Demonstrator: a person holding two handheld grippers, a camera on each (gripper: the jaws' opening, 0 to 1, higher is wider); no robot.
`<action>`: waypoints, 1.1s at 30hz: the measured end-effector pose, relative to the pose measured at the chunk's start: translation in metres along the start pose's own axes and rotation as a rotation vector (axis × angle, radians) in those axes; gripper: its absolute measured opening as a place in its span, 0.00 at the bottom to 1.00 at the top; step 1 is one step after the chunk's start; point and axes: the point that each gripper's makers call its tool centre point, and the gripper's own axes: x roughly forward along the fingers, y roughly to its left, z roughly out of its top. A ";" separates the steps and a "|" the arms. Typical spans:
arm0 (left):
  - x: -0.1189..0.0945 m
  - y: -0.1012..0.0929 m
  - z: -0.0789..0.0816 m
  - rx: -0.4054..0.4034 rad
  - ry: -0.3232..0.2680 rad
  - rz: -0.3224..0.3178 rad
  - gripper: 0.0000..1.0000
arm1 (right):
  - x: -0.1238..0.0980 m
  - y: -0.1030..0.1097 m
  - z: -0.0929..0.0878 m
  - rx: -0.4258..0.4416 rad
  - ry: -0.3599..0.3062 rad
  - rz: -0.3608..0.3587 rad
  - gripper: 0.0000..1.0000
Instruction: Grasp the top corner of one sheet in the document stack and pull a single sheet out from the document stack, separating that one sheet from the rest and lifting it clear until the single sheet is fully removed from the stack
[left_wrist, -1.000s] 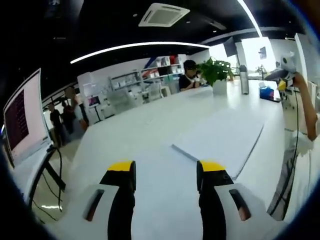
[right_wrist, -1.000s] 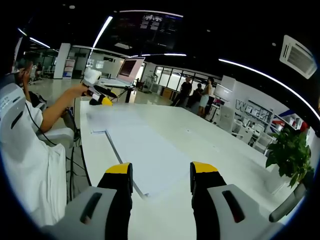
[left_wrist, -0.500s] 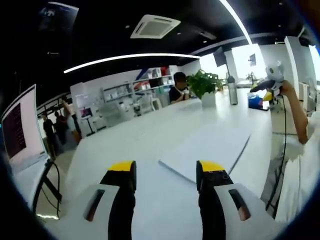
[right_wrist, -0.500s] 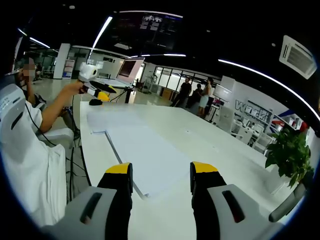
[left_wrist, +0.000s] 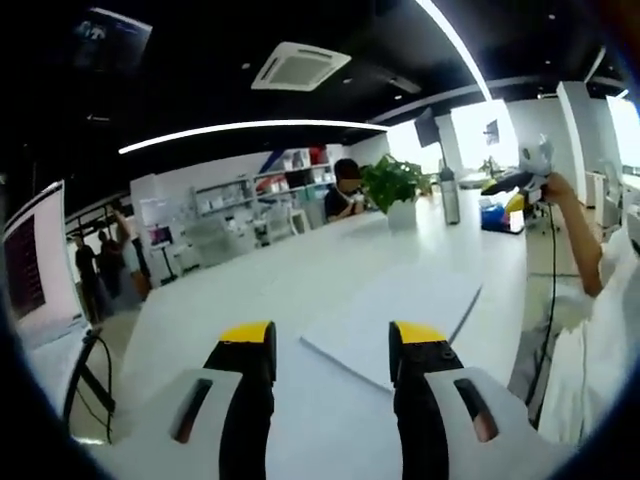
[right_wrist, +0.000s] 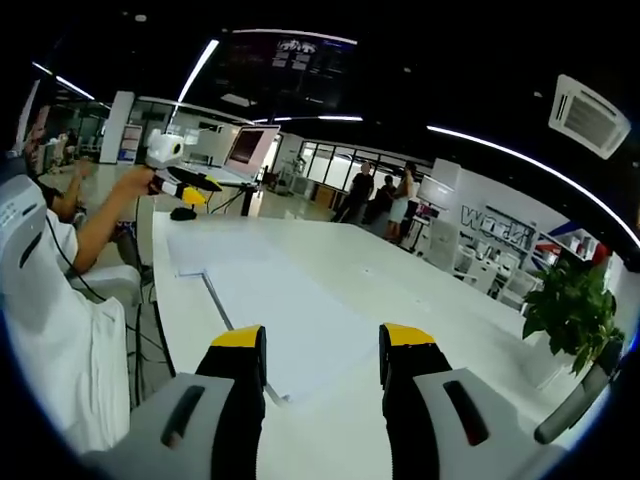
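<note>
My left gripper (left_wrist: 322, 345) hangs over the white table (left_wrist: 250, 290), jaws spread, nothing between the yellow tips. The stack (left_wrist: 400, 305) lies flat just beyond them, its near corner pointing between the jaws and its right edge running close along the table's edge. My right gripper (right_wrist: 322, 345) is spread and empty too, with the same stack (right_wrist: 270, 305) stretching away from its tips; the near corner sits just past the left jaw. Plenty of bare tabletop on the far side of the paper in both views. From the right gripper view I see my other hand (right_wrist: 135, 182) out past the far end of the stack. A potted plant (left_wrist: 390, 185) and a bottle (left_wrist: 449, 192) stand far down the table, well apart from the paper. A monitor (left_wrist: 25, 265) sits off the table's left end, people (right_wrist: 380, 198) stand in the background, and a ceiling air unit (left_wrist: 298, 65) hangs overhead.
</note>
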 end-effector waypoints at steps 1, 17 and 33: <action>0.000 -0.002 0.001 -0.002 -0.004 -0.004 0.46 | 0.000 0.000 0.000 -0.003 0.002 -0.001 0.45; -0.002 -0.013 0.011 -0.002 -0.028 -0.027 0.47 | 0.002 0.002 -0.003 -0.002 0.011 0.010 0.45; -0.003 -0.013 0.010 0.001 -0.026 -0.028 0.47 | 0.003 0.003 -0.005 -0.002 0.017 0.014 0.45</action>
